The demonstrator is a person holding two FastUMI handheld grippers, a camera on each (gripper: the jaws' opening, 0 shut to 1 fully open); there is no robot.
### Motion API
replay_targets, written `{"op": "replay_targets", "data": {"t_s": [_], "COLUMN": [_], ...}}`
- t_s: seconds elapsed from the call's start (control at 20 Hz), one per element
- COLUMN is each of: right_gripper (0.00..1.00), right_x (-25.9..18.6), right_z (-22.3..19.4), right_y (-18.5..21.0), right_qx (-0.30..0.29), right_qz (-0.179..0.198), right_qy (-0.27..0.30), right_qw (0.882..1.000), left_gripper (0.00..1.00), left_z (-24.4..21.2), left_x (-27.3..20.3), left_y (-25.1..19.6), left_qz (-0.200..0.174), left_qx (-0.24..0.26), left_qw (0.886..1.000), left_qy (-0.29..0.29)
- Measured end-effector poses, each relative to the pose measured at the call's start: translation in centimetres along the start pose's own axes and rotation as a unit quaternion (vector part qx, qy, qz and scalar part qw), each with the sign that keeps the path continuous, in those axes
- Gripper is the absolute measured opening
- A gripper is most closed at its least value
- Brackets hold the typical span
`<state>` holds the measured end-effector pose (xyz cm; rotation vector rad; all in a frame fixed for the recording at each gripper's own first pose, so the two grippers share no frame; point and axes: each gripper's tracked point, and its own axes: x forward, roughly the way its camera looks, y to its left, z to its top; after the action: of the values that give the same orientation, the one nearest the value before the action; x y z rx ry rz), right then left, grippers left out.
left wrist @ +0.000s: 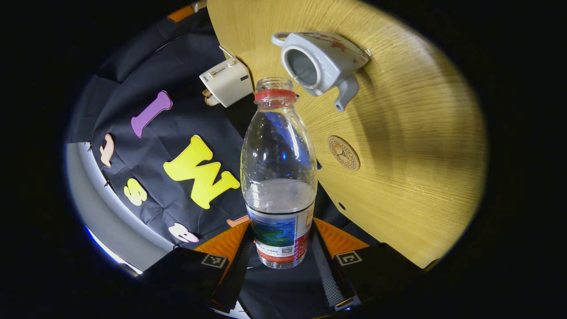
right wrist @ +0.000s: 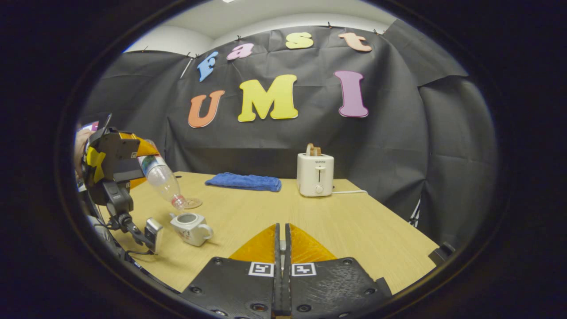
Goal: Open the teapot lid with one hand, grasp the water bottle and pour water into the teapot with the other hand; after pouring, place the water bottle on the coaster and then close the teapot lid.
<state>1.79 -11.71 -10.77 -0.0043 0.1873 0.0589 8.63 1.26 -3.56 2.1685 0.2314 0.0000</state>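
Here, left gripper [left wrist: 280, 261] fingers clamped on tilted water bottle [left wrist: 279, 177] above open teapot [left wrist: 316, 62], right gripper [right wrist: 281, 248] fingers closed, empty.

A recording booth: black cloth wall [right wrist: 310, 146] behind a wooden table [right wrist: 354, 230].

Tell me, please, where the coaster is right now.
In the left gripper view the coaster lies flat on the wooden table, just beyond the held water bottle and beside the teapot's spout.
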Motion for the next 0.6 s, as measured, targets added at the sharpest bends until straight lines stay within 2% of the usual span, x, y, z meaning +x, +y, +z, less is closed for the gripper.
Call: {"op": "replay_targets", "data": {"t_s": [0.2, 0.4, 0.5, 0.55, 0.6], "right_gripper": [0.0, 0.0, 0.0, 0.0, 0.0], "right_x": [0.0, -0.2, -0.3, -0.4, -0.6], "right_z": [0.1, 0.3, 0.6, 0.7, 0.9], "right_y": [0.3, 0.4, 0.4, 0.6, 0.5], "right_qx": [0.001, 0.005, 0.008, 0.008, 0.009], "right_qz": [0.002, 0.002, 0.001, 0.0, 0.0], "right_qy": [-0.001, -0.004, -0.006, -0.008, -0.009], "right_qw": [1.0, 1.0, 1.0, 1.0, 1.0], "left_gripper": [0.74, 0.74, 0.74, 0.74, 0.74], "left_z": [-0.4, -0.2, -0.2, 0.0, 0.1], "left_x": [0.1, -0.2, -0.4, -0.7, -0.9], "left_y": [0.2, -1.7, -3.2, -4.4, -5.7], "left_qz": [0.008, -0.007, -0.02, -0.034, -0.058], "left_qx": [-0.031, -0.115, -0.186, -0.234, -0.29], "left_qw": [0.999, 0.993, 0.982, 0.972, 0.955], "left_qy": [-0.004, -0.009, -0.007, -0.007, -0.005]}}
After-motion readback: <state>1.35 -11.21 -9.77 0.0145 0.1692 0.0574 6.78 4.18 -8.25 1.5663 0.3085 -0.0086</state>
